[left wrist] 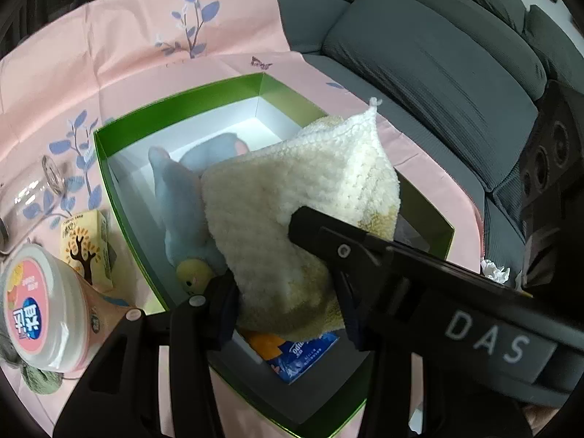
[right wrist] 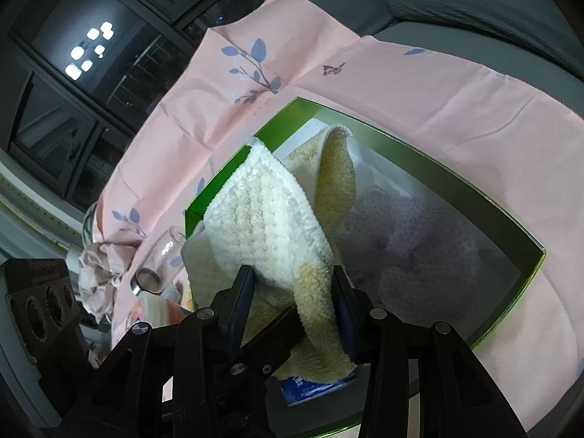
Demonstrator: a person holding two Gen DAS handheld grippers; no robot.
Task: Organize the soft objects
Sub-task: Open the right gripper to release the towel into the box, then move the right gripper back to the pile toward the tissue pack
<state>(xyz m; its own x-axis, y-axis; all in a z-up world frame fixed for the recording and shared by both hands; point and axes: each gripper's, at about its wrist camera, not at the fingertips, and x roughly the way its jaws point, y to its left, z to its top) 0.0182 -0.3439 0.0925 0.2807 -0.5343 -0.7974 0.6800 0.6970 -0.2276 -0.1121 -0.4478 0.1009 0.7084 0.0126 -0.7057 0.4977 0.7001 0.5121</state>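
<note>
A cream fluffy towel [left wrist: 292, 197] hangs over the open green box [left wrist: 109, 168], and both grippers hold it. My left gripper [left wrist: 288, 292] is shut on its lower edge. My right gripper [right wrist: 292, 303] is shut on the same towel [right wrist: 270, 219] from the other side, and its arm crosses the left wrist view [left wrist: 419, 273]. Inside the box lie a blue plush toy with a yellow head [left wrist: 182, 204], a blue tissue pack [left wrist: 303, 357] and a pale purple dotted cloth [right wrist: 412, 233]. The box also shows in the right wrist view [right wrist: 518, 277].
The box stands on a pink floral cloth [left wrist: 127, 47]. To its left are a white-lidded tub [left wrist: 40, 306], a yellow carton [left wrist: 87, 244] and a clear glass bottle [right wrist: 160, 259]. A grey sofa [left wrist: 438, 58] is behind. Crumpled tissue [left wrist: 494, 272] lies to the right.
</note>
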